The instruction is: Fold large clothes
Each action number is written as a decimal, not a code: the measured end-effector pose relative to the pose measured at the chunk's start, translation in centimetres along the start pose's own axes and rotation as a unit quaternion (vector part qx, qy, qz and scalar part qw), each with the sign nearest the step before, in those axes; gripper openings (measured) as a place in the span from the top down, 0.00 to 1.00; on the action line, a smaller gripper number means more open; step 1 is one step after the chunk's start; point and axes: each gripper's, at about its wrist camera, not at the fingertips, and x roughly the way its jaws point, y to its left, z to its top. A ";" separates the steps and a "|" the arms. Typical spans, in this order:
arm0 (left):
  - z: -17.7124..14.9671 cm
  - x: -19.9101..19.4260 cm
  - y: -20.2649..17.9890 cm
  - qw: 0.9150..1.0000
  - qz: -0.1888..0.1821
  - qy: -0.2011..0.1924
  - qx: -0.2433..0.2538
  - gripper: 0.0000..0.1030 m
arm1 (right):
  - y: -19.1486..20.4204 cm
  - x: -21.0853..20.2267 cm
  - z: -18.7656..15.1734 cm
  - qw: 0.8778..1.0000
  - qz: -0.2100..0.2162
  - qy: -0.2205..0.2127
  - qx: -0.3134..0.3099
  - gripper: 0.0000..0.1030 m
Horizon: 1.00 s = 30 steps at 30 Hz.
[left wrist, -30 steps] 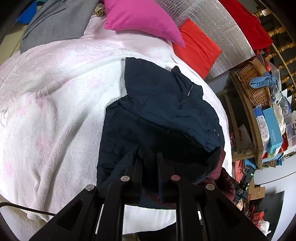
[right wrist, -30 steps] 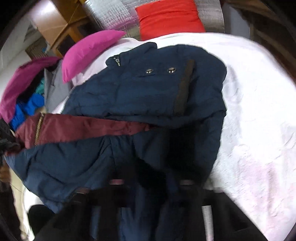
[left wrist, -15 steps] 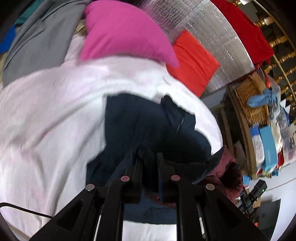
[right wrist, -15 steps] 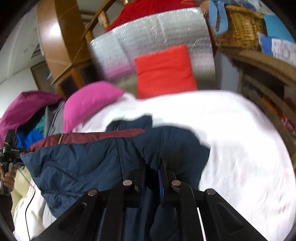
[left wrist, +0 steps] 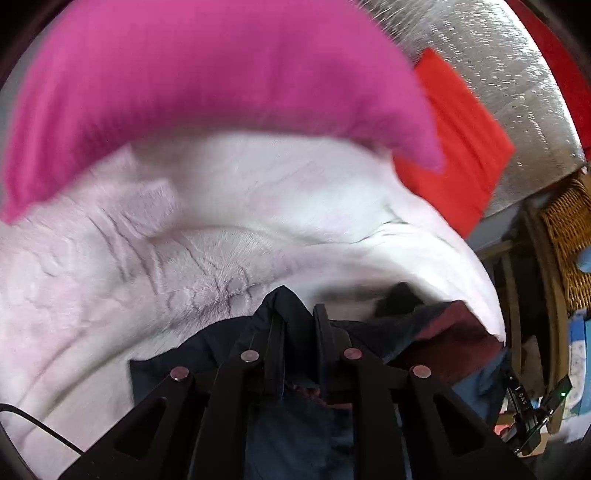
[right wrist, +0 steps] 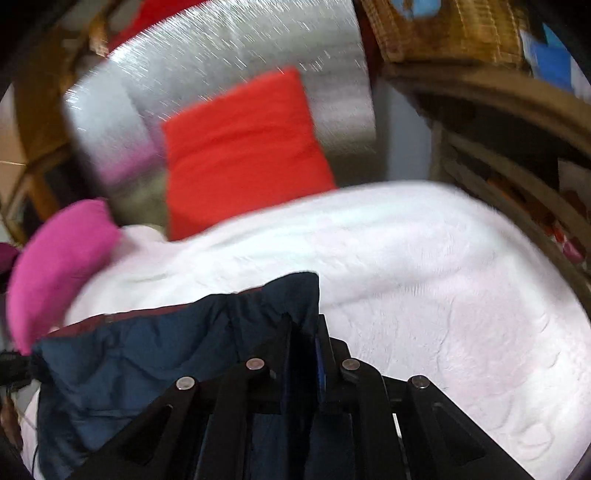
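A navy padded jacket (left wrist: 207,347) with a maroon lining (left wrist: 454,332) lies on the white fleece bed cover (left wrist: 184,258). My left gripper (left wrist: 297,314) pinches a peak of its navy fabric close above the cover; its jaws are opening slightly with the cloth still between them. In the right wrist view the jacket (right wrist: 147,354) hangs as a stretched navy edge with a maroon strip on top, and my right gripper (right wrist: 304,325) is shut on its corner. The collar and the rest of the jacket are hidden under the lifted part.
A pink pillow (left wrist: 221,74) lies just beyond the left gripper, a red pillow (right wrist: 243,155) behind it against a silver foil panel (right wrist: 221,55). Wooden shelves (right wrist: 498,147) with a wicker basket (right wrist: 461,29) stand along the bed's right side.
Both grippers have carried the jacket's edge far up the bed towards the pillows. The spread-out jacket with its collar and snaps no longer shows; the pillows loom much closer.
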 end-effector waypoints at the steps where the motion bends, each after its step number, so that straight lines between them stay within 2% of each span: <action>1: -0.2 0.5 0.7 1.000 -0.015 -0.002 -0.009 0.83 | -0.2 1.1 0.0 1.000 -0.002 0.008 0.006 0.89; 4: -0.6 0.0 1.9 0.998 -0.059 -0.003 -0.019 0.81 | -1.9 3.0 -0.5 0.998 0.005 0.040 0.051 0.79; 5: -0.6 -0.9 2.4 0.997 -0.075 -0.004 -0.028 0.78 | -2.6 2.8 -0.6 0.996 0.010 0.045 0.071 0.70; 7: -0.8 -3.3 3.4 0.991 -0.120 -0.017 -0.052 0.65 | -4.7 1.9 -0.6 0.989 0.040 0.049 0.132 0.26; 8: -1.0 -4.8 3.8 0.987 -0.144 -0.030 -0.058 0.60 | -5.6 0.9 -0.8 0.985 0.061 0.039 0.160 0.22; 9: -1.3 -6.7 4.1 0.985 -0.154 -0.052 -0.061 0.43 | -6.5 -0.6 -1.0 0.980 0.081 0.018 0.181 0.22; 10: -1.9 -9.0 4.3 0.985 -0.136 -0.091 -0.061 0.25 | -6.9 -2.1 -1.2 0.978 0.094 0.004 0.187 0.22; 12: -3.9 -13.7 4.3 0.979 -0.100 -0.168 -0.050 0.21 | -7.1 -4.8 -1.5 0.979 0.109 0.000 0.175 0.22; 13: -5.2 -15.6 4.1 0.977 -0.096 -0.185 -0.037 0.21 | -7.0 -6.1 -1.9 0.979 0.121 0.001 0.166 0.22; 16: -10.2 -19.6 3.5 0.978 -0.058 -0.199 -0.021 0.20 | -7.2 -11.8 -4.0 0.979 0.147 -0.010 0.140 0.22; 19: -16.7 -21.0 3.2 0.981 -0.033 -0.190 -0.029 0.20 | -7.7 -16.2 -7.0 0.973 0.185 -0.012 0.138 0.21; 21: -21.2 -20.8 3.9 0.979 -0.033 -0.190 -0.063 0.20 | -7.7 -18.3 -9.6 0.967 0.209 0.003 0.144 0.20; 23: -23.8 -19.5 4.7 0.981 -0.024 -0.173 -0.090 0.20 | -7.6 -19.7 -12.5 0.961 0.229 0.020 0.156 0.19; 26: -25.8 -16.6 7.0 0.980 -0.013 -0.142 -0.141 0.20 | -7.2 -20.0 -16.9 0.947 0.257 0.061 0.184 0.19; 28: -26.2 -15.0 8.4 0.977 -0.007 -0.129 -0.171 0.20 | -7.1 -19.0 -18.8 0.942 0.258 0.077 0.201 0.18; 30: -26.0 -13.9 9.6 0.973 -0.019 -0.119 -0.199 0.20 | -7.1 -17.5 -20.5 0.935 0.255 0.101 0.224 0.18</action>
